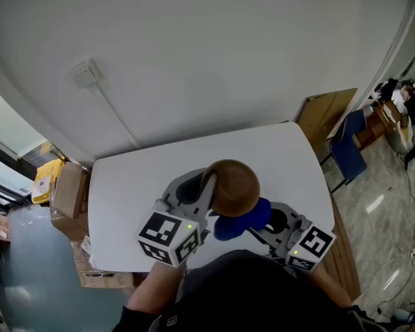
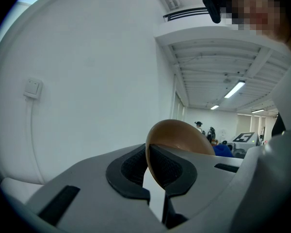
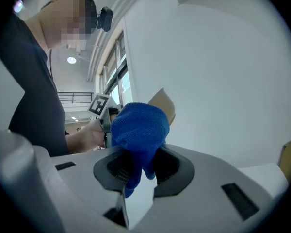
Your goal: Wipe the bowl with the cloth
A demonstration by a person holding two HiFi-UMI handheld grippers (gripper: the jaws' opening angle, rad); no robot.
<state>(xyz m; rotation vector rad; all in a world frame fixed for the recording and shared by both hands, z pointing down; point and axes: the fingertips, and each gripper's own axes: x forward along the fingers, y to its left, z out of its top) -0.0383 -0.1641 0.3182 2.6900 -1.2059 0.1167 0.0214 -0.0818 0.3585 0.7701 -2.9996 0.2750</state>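
Bowl (image 1: 234,187), brown and tipped on its side, was held up over the white table (image 1: 145,178), with its rim pinched between the clenched jaws of the left gripper (image 2: 153,161). The right gripper (image 3: 140,166) had its jaws clamped on a bunched blue cloth (image 3: 138,130). In the head view the cloth sat just beneath the bowl, though actual contact could not be made out.

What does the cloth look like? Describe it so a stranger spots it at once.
Find the white table by the wall. Over its near half the left gripper clamps the rim of a brown bowl. The cloth is the bunched blue wad beside that bowl, pinched in the right gripper: the only soft blue thing there.
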